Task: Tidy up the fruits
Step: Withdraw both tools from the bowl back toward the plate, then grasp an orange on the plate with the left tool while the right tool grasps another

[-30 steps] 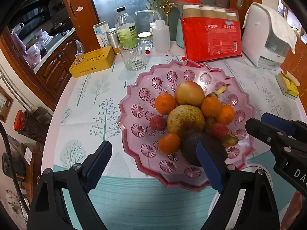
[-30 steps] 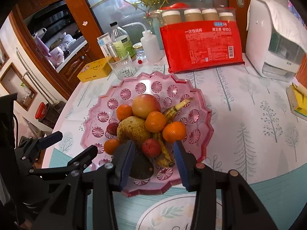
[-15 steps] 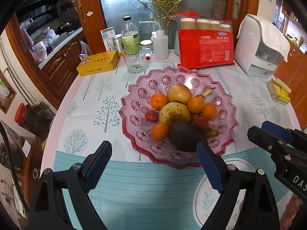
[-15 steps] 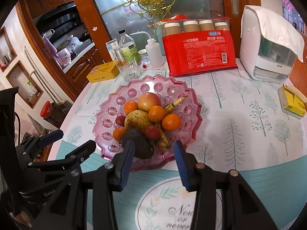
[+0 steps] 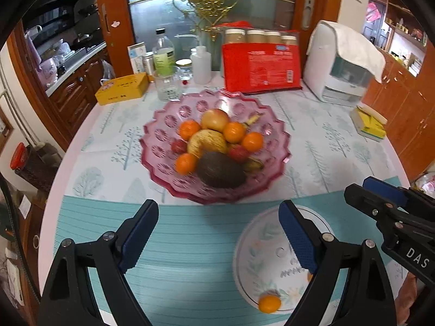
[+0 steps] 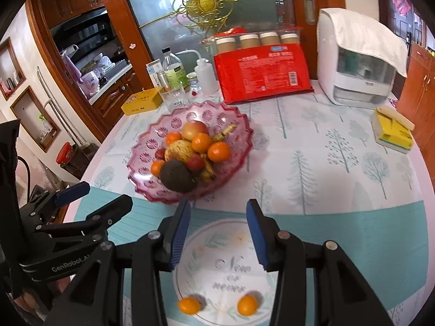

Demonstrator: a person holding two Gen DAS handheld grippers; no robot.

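Pink glass bowl [image 5: 163, 125] of fruit ahead, white plate [image 6: 190, 247] under your grippers.
Both grippers hang unclenched and hold nothing: left gripper [image 5: 217, 233] spread wide, right gripper [image 6: 217, 233] narrower. Two small oranges [image 6: 189, 305] lie on the plate, nearest your right; the avocado [image 5: 220, 169] lies long-axis crosswise at the bowl's near edge.

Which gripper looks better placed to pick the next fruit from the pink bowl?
Probably the left: the left gripper is wide open and empty, the pink bowl and its avocado straight ahead. The right gripper sits narrower.
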